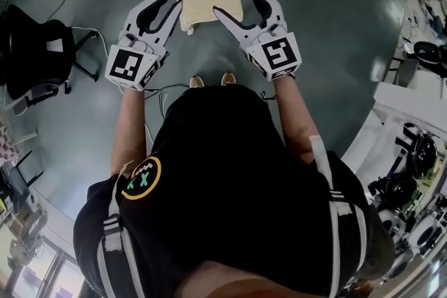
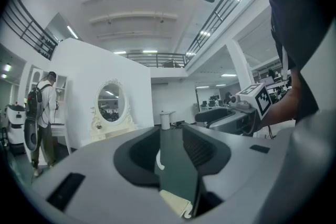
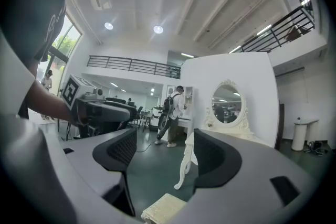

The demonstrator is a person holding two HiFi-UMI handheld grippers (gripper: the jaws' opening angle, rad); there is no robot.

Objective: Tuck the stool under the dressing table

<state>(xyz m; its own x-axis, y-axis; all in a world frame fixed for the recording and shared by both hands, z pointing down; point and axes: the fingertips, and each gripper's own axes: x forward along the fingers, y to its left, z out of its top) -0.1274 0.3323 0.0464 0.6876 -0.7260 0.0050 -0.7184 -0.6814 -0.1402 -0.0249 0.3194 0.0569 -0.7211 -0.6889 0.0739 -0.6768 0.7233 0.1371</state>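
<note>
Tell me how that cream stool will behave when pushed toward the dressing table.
The stool probably slides easily: the floor looks smooth and glossy. It looks upholstered on top, so pressing there likely gives slightly. Pushed high, it might tip, since it seems small and light.

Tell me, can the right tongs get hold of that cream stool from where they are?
Probably yes: the right tongs stand open around the edge of the stool, and nothing seems to block the way.

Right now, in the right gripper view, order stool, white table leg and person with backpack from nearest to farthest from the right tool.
1. Stool: low, just under the right tool.
2. White table leg: ahead, beside its right-hand jaw.
3. Person with backpack: far back, centre.
</note>
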